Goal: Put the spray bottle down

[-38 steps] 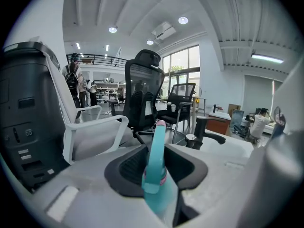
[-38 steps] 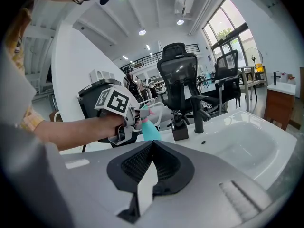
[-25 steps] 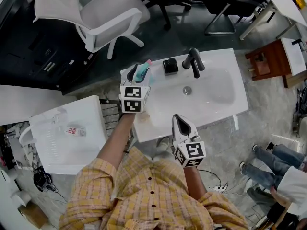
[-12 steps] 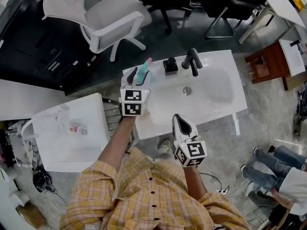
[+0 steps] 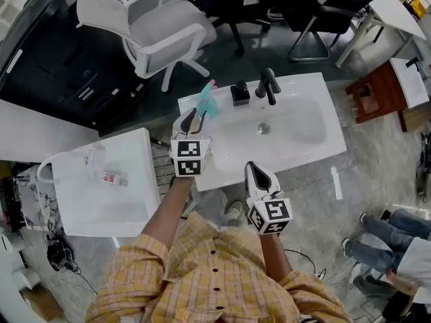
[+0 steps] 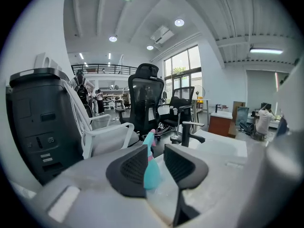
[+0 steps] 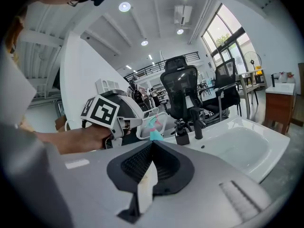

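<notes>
The spray bottle [image 5: 209,104] is standing upright on the far left corner of the sink [image 5: 306,155]. The left gripper [image 5: 194,120] is hovering just before it, its fingers spread and closing, with the bottle showing in their gap, untouched. The right gripper [image 5: 258,175] is keeping its fingers pressed together, empty.

the basin of the sink [image 5: 316,155] is open at its middle and right end; along its back edge stand a spray bottle [image 5: 208,103], a black dispenser [image 5: 240,93] and a tap [image 5: 267,85].

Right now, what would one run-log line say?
spray bottle: upright on sink corner | left fingers: closing, clear of bottle | right fingers: shut
</notes>
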Tool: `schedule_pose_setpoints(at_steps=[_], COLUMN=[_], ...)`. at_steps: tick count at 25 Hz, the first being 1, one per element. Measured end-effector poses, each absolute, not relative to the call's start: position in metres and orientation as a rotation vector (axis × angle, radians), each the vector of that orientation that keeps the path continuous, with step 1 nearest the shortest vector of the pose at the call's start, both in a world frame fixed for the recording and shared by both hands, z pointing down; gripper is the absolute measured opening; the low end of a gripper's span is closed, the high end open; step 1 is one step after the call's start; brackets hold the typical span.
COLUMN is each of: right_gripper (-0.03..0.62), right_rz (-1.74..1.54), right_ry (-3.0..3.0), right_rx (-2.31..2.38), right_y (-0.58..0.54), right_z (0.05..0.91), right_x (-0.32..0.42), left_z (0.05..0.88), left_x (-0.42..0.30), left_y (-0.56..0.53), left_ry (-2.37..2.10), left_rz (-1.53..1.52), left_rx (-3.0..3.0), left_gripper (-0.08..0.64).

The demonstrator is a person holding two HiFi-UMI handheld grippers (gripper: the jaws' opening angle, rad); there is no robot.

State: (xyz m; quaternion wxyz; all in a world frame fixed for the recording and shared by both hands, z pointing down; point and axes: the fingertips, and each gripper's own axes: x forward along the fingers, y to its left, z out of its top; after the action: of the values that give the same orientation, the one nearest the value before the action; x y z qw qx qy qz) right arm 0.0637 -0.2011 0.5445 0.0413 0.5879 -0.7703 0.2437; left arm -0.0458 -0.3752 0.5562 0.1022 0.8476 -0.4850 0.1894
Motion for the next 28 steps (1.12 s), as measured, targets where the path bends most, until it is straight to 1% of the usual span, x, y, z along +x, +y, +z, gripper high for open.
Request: schedule_pose_setpoints(at_steps=[7, 10, 28], right_gripper=[-0.002, -0.002, -0.002], right_rz=[0.696, 0.681, 0.486], right_ry=[-2.407, -2.428, -2.497], right_rx=[1.783, 1.787, 1.797], right_y=[-0.184, -0.178, -0.138], right_z=[0.53, 0.524, 0.475], right_x=[0.062, 0.06, 0.064], left_z=[0.541, 0.529, 0.487], left_x=[-0.044, -0.046, -0.046], left_y=[-0.326, -0.309, -0.209], left_ry=[-1.468, -1.493, -1.522], left_rz=[0.528, 0.505, 0.335], left_rx=[2.536, 2.544, 2.595], left_gripper=[0.026, 0.0, 0.0])
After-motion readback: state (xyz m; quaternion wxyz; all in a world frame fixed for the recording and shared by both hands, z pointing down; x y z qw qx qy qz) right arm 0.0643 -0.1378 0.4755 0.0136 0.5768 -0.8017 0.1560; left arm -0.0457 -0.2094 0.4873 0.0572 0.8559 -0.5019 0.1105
